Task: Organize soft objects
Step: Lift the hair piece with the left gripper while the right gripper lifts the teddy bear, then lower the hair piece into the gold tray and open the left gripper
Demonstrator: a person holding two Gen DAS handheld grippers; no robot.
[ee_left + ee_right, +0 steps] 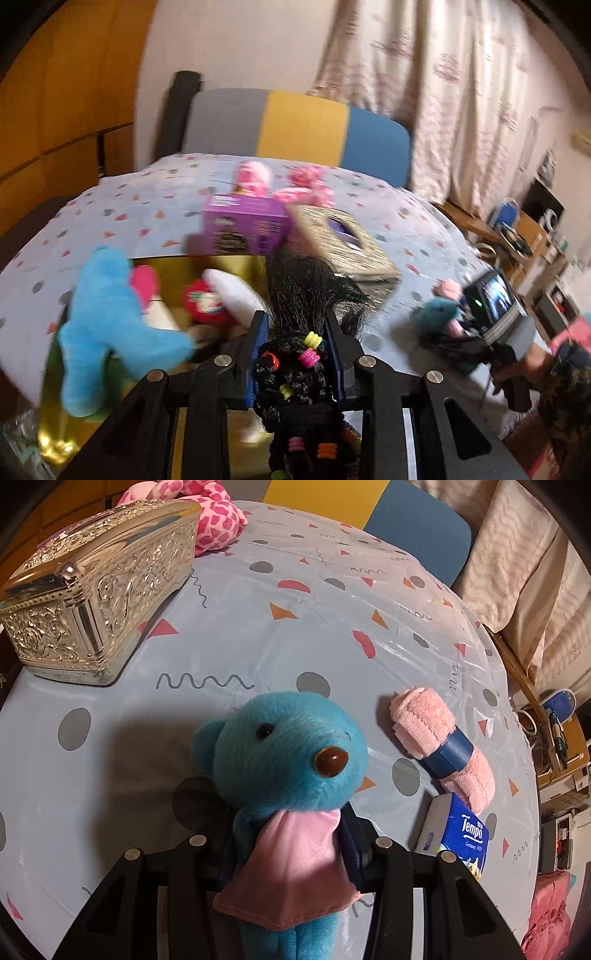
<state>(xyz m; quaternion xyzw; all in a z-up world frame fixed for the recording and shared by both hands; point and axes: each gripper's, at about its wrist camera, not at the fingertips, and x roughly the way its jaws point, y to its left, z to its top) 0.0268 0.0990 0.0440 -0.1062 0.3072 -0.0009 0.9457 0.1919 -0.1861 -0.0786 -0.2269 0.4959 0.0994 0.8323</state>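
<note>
Above the gold box [225, 264], the left gripper [295, 332] clamps a black-haired doll [295, 369]. The right gripper [291, 845] pinches the blue bear [284, 760]. Slippery hair could slide free.

On the worktop [295, 635] the metal casket [99, 602] stands far left, with a spotted plush toy [218, 520] behind it. The teddy bear [288, 771] sits in the middle foreground, between the fingers of the right hand-held gripper [291, 845]. Right of the bear lies a rolled towel [443, 746], its near end touching a tissue pack [461, 834]. In the left wrist view, a carton [245, 225] stands left of the casket, and before it an open box [229, 266] holds soft toys [110, 332]. A chair [295, 129] stands behind the worktop.
</note>
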